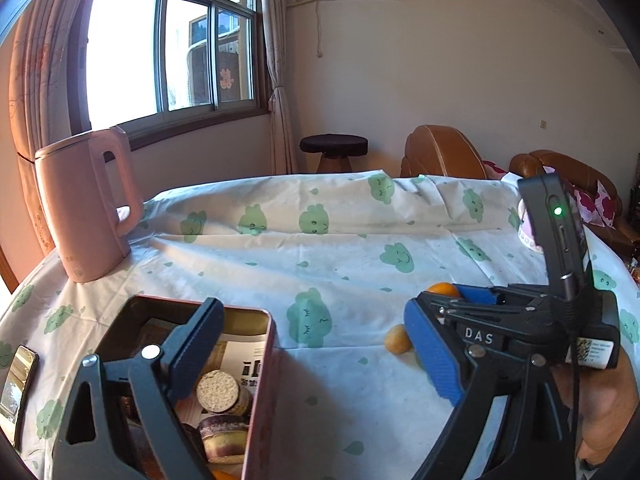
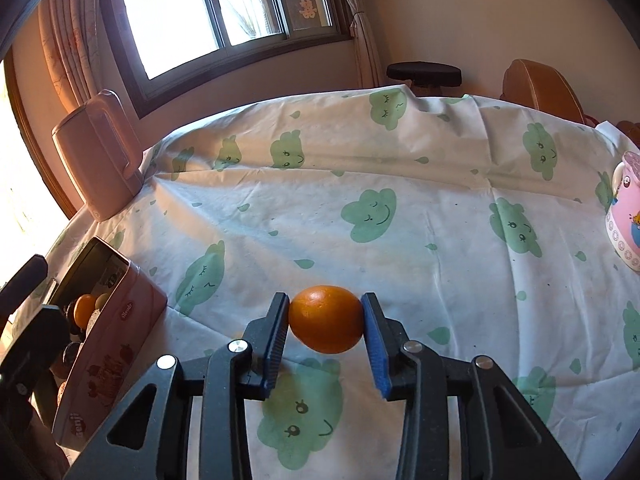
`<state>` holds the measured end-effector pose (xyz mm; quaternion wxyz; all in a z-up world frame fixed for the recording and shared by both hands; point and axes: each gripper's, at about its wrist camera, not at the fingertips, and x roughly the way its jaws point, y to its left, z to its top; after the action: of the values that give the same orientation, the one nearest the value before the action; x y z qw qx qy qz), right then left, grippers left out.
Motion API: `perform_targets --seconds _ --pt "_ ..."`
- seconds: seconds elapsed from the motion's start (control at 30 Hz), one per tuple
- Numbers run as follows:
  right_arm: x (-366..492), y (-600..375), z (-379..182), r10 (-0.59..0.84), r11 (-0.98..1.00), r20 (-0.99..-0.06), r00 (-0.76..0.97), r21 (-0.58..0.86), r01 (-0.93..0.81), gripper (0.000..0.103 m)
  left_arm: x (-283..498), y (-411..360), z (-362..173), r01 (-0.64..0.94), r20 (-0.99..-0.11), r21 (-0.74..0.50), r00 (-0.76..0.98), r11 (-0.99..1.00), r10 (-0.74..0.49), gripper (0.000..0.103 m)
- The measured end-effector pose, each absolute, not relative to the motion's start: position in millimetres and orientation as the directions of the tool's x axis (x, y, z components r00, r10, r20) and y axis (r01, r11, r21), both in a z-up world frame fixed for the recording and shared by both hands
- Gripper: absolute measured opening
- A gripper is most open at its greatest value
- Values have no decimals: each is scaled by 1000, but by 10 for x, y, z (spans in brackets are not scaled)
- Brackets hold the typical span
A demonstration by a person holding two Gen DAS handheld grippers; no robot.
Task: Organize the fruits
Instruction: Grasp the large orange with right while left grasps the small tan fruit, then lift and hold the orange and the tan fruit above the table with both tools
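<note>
Gripping a round orange fruit (image 2: 326, 319) between both blue pads, the right claw (image 2: 326, 344) holds it above the cloud-print cloth surface (image 2: 400, 168). Spread wide, the left claw (image 1: 312, 356) hangs over the open pink rectangular tin (image 1: 262, 396), holding nothing.

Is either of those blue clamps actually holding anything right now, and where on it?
Yes. The right gripper pinches the orange by its two opposite sides. The left gripper holds nothing.
</note>
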<state>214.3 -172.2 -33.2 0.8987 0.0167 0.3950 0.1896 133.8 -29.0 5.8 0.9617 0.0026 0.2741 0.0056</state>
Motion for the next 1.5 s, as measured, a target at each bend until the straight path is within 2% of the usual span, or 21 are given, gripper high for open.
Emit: perform_targets --seconds 0.13,0.2,0.27,0.33,0.43,0.5,0.6,0.67,0.73,1.5 --pt "2072 -1982 -308 319 944 -687 653 168 -285 38 1518 -476 -88 38 -581 -5 813 999 -34 92" --pt "2040 -2084 -302 293 953 -683 669 151 -264 38 1615 -545 -165 55 -607 -7 793 998 -47 89" --pt "2014 -2162 -309 275 958 -680 680 139 -250 39 1707 -595 -235 68 -638 -15 768 998 -62 80" --pt "1997 -2227 -303 284 957 -674 682 153 -247 39 1785 -628 -301 80 -664 -33 743 996 -81 78" --pt "1964 -2258 -280 278 959 -663 695 144 -246 39 1868 -692 -385 102 -695 -40 712 994 -101 63" --pt "1957 -2272 -278 284 957 -658 697 152 -246 39 1923 -726 -438 119 -718 -59 685 991 -125 59" --pt "1942 -2278 -267 286 957 -650 704 153 -247 39 1979 -750 -491 138 -739 -88 655 987 -158 45" --pt "1932 -2257 -258 286 956 -646 708 145 -254 39 2010 -771 -524 154 -753 -99 635 983 -175 32" --pt "1921 -2238 -252 291 954 -642 710 140 -265 39 2023 -761 -538 155 -761 -106 623 982 -181 28" --pt "1671 -2249 -76 315 946 -514 798 106 -305 39 1860 -688 -382 142 -677 -122 712 982 -187 28"
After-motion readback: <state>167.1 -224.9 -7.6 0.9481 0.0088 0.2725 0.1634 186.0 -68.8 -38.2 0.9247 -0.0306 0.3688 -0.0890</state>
